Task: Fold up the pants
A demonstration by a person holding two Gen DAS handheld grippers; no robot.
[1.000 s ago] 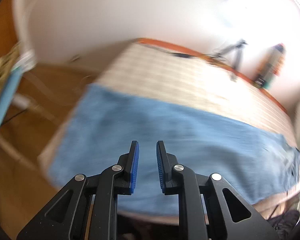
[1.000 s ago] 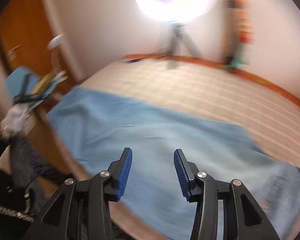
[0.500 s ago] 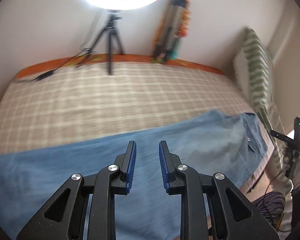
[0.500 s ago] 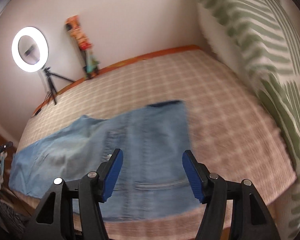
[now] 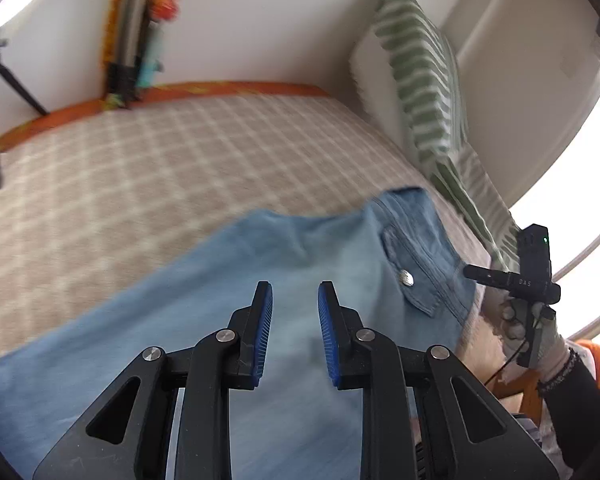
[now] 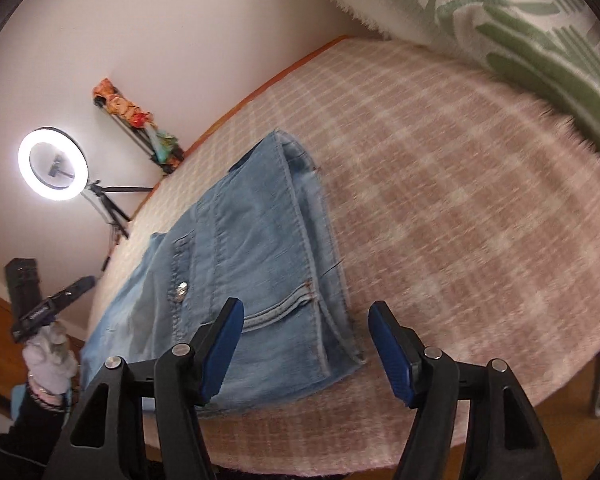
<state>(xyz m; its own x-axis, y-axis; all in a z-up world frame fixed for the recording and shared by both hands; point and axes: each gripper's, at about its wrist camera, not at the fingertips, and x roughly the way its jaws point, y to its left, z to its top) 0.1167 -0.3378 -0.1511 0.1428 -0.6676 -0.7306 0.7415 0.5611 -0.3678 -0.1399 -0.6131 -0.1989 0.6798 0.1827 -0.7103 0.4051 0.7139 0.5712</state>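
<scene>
two grippers hover empty above the pants, which lie flat along the bed edge for folding; left gripper narrowly parted, right gripper opening toward the waistband corner.

Both tools swung from the pants legs to the waist.

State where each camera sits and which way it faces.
Left wrist: rides the left gripper, looking down at the jeans toward the striped pillow; the gloved right hand shows.
Right wrist: rides the right gripper, jaws opening and empty, over the jeans' waistband toward the ring light; the gloved left hand shows.
Shared: jeans, checked bed, pillow.
</scene>
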